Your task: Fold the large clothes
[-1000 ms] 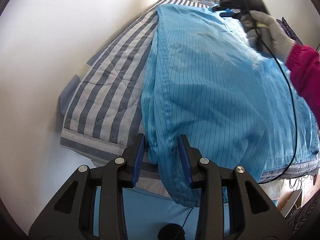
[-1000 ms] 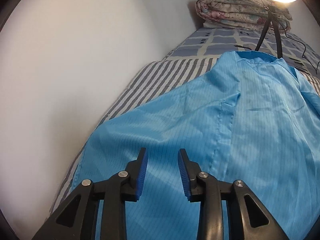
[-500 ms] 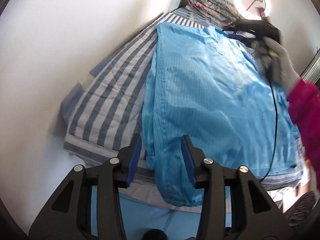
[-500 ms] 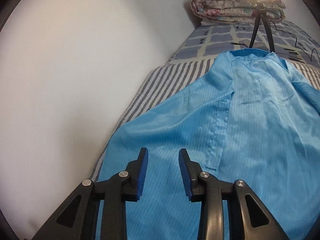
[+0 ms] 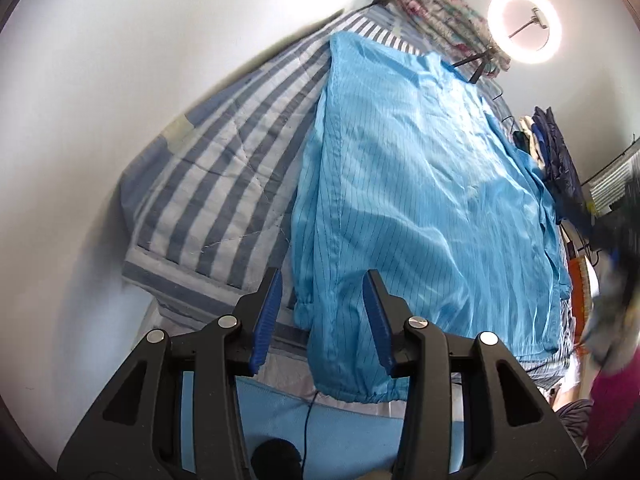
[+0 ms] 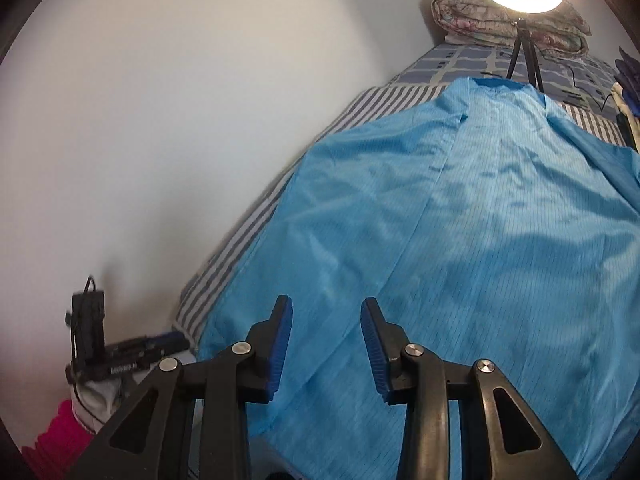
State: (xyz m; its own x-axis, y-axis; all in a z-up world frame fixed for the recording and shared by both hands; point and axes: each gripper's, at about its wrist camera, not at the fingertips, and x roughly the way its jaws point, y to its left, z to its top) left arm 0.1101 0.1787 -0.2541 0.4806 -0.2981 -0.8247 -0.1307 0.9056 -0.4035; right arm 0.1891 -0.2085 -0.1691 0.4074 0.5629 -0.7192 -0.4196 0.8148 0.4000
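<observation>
A light blue pinstriped garment (image 5: pixel 420 184) lies spread flat on the striped bed cover (image 5: pixel 224 184), collar at the far end. One sleeve cuff (image 5: pixel 352 380) hangs over the bed's near edge. My left gripper (image 5: pixel 322 320) hovers open above that sleeve, nothing pinched between its pads. In the right wrist view my right gripper (image 6: pixel 325 340) hangs over the garment (image 6: pixel 460 220) near its lower left part, jaws opening and free of the cloth. The right gripper (image 5: pixel 622 220) is only a dark blur at the edge of the left wrist view.
A white wall (image 5: pixel 120 60) runs along the bed's left side. At the far end stand a lit ring light (image 5: pixel 524 24) on a tripod and a folded floral quilt (image 5: pixel 436 4). Clothes (image 5: pixel 556 160) are piled at the right. A blue mat (image 5: pixel 340 432) lies below.
My right gripper has pulled back from the collar end to the garment's near part, and shows as a blur at the left view's right edge. Both grippers' jaws stand a little wider.
</observation>
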